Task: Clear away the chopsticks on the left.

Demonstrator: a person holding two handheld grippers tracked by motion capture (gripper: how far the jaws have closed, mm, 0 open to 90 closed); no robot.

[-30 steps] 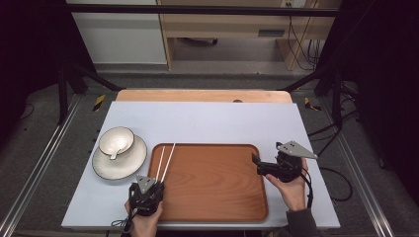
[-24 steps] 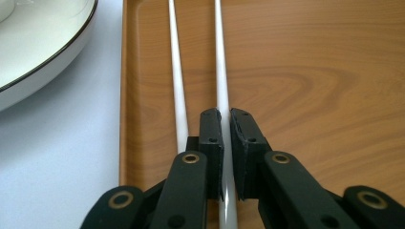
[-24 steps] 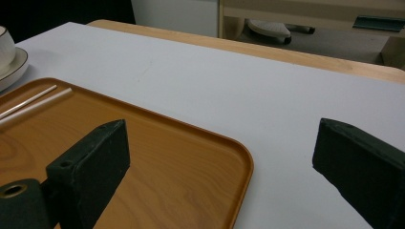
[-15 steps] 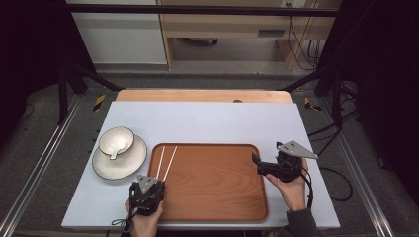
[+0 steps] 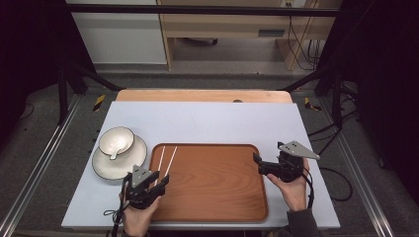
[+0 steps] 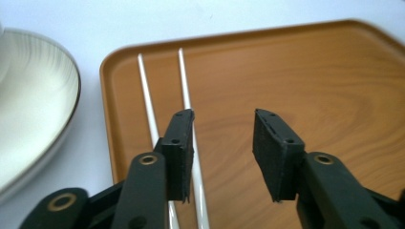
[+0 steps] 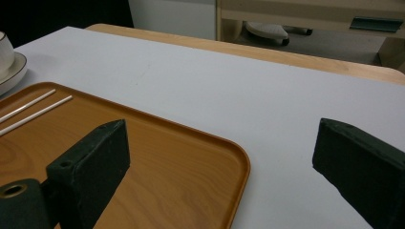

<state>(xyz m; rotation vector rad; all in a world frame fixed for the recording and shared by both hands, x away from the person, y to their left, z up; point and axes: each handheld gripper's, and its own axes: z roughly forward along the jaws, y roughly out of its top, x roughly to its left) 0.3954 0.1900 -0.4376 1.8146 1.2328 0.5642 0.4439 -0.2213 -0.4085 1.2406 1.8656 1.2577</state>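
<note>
Two white chopsticks (image 5: 165, 160) (image 6: 143, 86) (image 7: 33, 112) lie side by side along the left part of a brown wooden tray (image 5: 212, 187) (image 6: 310, 71) (image 7: 143, 157). My left gripper (image 5: 157, 178) (image 6: 222, 143) hovers over their near ends at the tray's near-left corner. Its jaws have just been opening and stand apart with nothing between the pads; one chopstick runs under the left jaw. My right gripper (image 5: 259, 165) (image 7: 219, 157) hangs wide open over the tray's right rim, holding nothing.
A white plate (image 5: 104, 165) (image 6: 28, 95) carrying a white bowl (image 5: 116, 139) with a spoon sits on the grey-blue tabletop (image 5: 217, 123) left of the tray. A wooden strip edges the table's far side.
The left gripper's jaws have parted and it has risen a little; the chopsticks it held now lie flat on the tray. The right gripper has stayed put.
</note>
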